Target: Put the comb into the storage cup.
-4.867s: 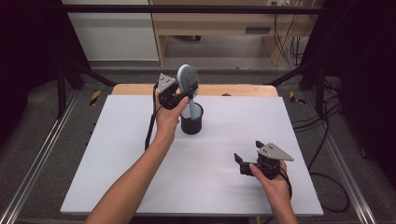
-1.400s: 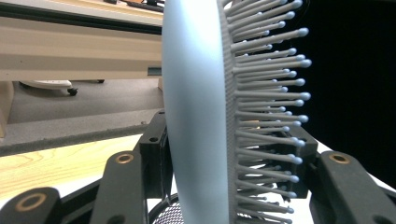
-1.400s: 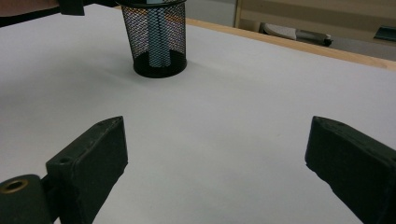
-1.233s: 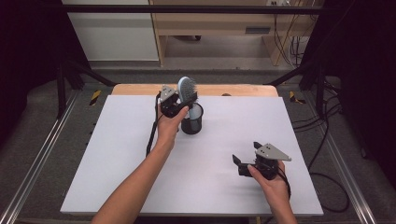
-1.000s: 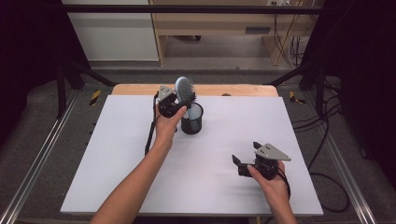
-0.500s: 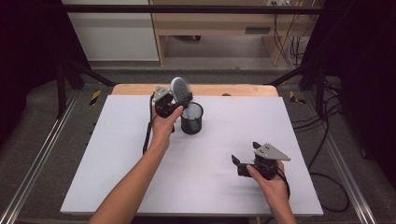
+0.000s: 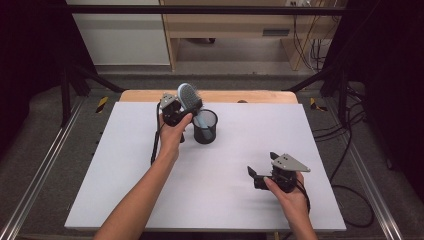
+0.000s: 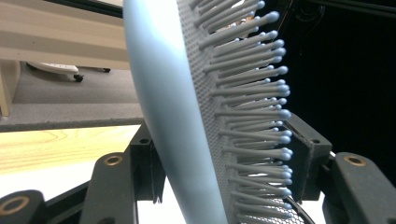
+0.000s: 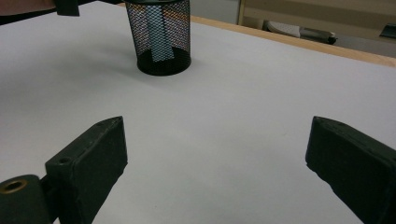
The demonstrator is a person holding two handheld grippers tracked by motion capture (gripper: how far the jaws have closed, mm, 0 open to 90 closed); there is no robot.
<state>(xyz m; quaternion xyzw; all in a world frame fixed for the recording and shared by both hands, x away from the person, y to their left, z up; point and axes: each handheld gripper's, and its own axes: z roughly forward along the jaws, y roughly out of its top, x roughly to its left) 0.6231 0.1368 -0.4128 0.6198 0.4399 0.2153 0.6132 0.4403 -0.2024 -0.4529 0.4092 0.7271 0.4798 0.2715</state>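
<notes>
While the handle of the pale blue hairbrush [image 7: 191, 100] already stands in the black mesh cup [image 7: 205, 127], the left gripper [image 7: 172, 111], jaws just easing apart, flanks its leaning head, and the right gripper [image 7: 261, 176] rests open and empty on the white table [image 7: 110, 165].

A white worktop [image 7: 125, 170] with a wooden far edge fills mid-frame, black cables [image 7: 350, 150] trail at right, a pale cabinet [image 7: 125, 35] stands upper left.
</notes>
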